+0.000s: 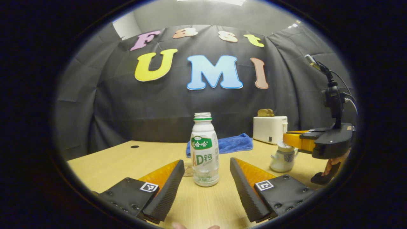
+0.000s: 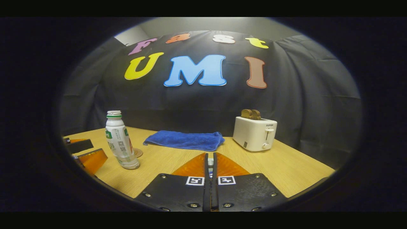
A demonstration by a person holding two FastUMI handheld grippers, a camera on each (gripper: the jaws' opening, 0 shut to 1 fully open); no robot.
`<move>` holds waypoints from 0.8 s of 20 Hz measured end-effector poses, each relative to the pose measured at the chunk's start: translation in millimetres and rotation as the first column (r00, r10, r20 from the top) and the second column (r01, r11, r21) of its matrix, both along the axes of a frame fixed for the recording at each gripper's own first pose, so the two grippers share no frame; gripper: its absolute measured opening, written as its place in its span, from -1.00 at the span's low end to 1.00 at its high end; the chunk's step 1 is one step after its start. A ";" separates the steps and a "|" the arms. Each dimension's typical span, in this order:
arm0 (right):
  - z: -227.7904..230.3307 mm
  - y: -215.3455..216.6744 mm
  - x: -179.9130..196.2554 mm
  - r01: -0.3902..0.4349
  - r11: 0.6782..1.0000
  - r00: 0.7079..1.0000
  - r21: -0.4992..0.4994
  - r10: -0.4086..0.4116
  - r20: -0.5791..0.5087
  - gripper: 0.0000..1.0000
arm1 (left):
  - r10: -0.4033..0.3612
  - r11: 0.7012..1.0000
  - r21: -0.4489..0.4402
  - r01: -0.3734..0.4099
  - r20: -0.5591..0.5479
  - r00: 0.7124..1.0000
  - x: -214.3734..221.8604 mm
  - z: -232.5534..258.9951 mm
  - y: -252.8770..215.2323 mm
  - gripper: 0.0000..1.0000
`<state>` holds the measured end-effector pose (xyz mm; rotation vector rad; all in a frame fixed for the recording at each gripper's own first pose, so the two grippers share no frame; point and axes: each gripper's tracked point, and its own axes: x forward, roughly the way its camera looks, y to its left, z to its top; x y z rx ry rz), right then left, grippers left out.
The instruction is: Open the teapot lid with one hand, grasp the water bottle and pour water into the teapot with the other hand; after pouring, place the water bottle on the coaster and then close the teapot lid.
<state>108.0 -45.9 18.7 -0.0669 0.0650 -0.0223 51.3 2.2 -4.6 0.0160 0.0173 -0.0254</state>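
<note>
Water bottle (image 1: 204, 149) upright on table (image 1: 127, 159), uncapped, betw. left gripper (image 1: 206, 165) fingers, spread wide, no contact. Right gripper (image 2: 210, 162) fingers nearly together, pinching small lid knob above teapot (image 1: 282, 159).

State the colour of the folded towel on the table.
Blue; the towel shows best in the right gripper view.

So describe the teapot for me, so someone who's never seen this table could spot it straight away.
Start at the white toaster at the back of the wooden table, beside the blue towel. Just in front of the toaster, right of the water bottle, sits the teapot. It is small, squat and white with a side spout, much lower than the bottle.
</note>
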 end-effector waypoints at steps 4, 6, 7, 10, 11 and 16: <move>-2.6 -1.4 -1.0 -0.002 1.000 1.000 0.010 0.002 -0.006 -0.97 | -0.008 1.000 0.020 0.008 -0.020 1.000 28.1 -4.6 8.4 0.89; -2.2 -3.1 -0.5 0.002 1.000 1.000 0.014 -0.002 -0.006 -0.97 | -0.008 0.999 0.047 0.009 -0.011 1.000 41.9 -2.8 14.2 0.75; -2.2 -3.7 -0.8 0.003 1.000 1.000 0.014 -0.003 -0.005 -0.97 | -0.013 0.999 0.051 0.013 -0.014 1.000 48.6 -3.3 15.6 0.87; -4.9 -2.5 -2.8 0.003 1.000 1.000 0.013 -0.003 -0.013 -0.97 | -0.053 0.998 0.037 0.053 -0.017 0.998 65.7 -5.3 7.9 1.00; -5.8 -2.7 -3.2 0.003 1.000 1.000 0.011 -0.003 -0.018 -0.97 | -0.054 0.998 0.037 0.055 -0.015 0.998 70.6 -4.5 6.5 1.00; -5.1 -2.5 -3.0 0.000 1.000 1.000 0.017 0.000 -0.018 -0.97 | -0.080 0.997 0.016 0.080 -0.024 0.997 91.9 -6.4 0.7 1.00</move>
